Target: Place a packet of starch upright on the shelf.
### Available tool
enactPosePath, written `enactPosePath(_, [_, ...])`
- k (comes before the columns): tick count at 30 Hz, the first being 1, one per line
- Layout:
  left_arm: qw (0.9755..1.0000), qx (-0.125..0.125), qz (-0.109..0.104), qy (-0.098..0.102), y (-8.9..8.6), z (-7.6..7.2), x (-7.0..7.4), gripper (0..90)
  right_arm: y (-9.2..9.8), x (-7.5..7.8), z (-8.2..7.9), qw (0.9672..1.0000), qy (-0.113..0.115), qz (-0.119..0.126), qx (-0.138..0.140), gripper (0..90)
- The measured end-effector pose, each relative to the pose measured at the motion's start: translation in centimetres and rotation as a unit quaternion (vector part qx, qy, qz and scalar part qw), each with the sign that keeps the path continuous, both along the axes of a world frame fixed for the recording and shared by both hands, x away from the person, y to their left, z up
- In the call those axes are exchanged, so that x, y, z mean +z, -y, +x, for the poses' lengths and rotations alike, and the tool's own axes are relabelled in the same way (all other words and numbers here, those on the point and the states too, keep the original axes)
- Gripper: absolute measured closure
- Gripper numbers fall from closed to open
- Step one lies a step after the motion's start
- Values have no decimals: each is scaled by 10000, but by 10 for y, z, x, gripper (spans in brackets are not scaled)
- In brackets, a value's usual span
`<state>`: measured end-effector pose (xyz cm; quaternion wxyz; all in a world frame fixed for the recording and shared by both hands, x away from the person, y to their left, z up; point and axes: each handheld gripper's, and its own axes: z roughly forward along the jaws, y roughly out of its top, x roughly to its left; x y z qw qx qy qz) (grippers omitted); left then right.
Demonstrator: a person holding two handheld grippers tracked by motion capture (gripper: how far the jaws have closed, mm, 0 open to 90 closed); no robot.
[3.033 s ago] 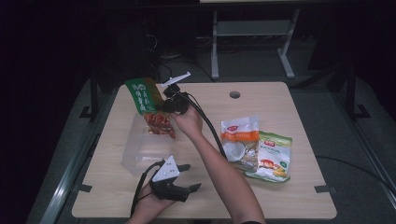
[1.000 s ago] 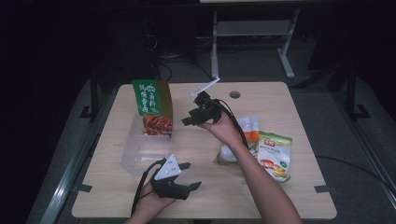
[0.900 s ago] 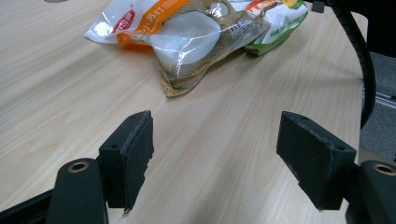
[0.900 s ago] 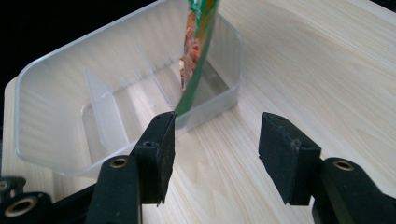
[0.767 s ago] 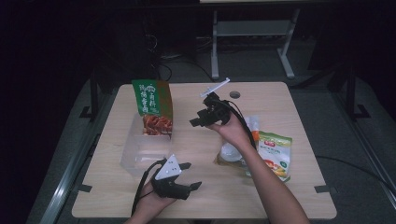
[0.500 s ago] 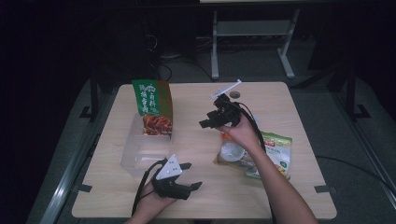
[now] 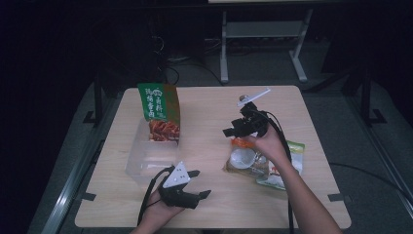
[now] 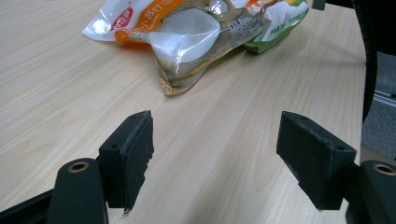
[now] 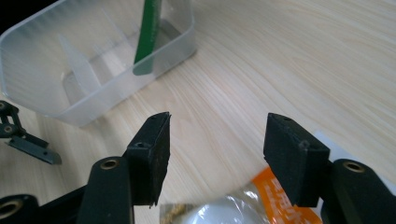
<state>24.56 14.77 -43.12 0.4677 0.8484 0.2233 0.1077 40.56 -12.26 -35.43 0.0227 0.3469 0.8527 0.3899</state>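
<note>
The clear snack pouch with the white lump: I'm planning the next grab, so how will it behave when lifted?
The pouch is probably floppy: its film is wrinkled. Its glossy surface may be slippery. The white lump bulges, so weight would likely sag toward it in the right gripper, whose jaws have just been opening, empty.

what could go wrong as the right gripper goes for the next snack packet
The right gripper, jaws open and just widening, hovers over the orange-and-clear snack packet, which overlaps the green-and-white packet; a grab may drag both along. The glossy packet could slip from the pads. The tall green pouch stands upright in the clear plastic bin, so a careless drop-in might topple it.
</note>
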Motion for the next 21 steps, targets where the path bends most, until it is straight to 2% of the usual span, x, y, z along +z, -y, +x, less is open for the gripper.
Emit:
enactPosePath(11, [10000, -24, 23, -13, 1, -1, 0, 271, 40, -5, -11, 9993, -31, -91, -374, 394])
enactPosePath(13, [10000, -34, 53, -15, 2, -1, 0, 271, 49, -7, -14, 9987, -100, -124, -490, 393])
enactPosePath(15, [10000, -42, 66, -14, 3, -1, -1, 271, 57, -11, -15, 9983, -72, -212, -535, 392])
enactPosePath(21, [10000, -47, 55, -50, 5, -2, -3, 272, 79, -22, -22, 9965, -185, -240, -780, 392])
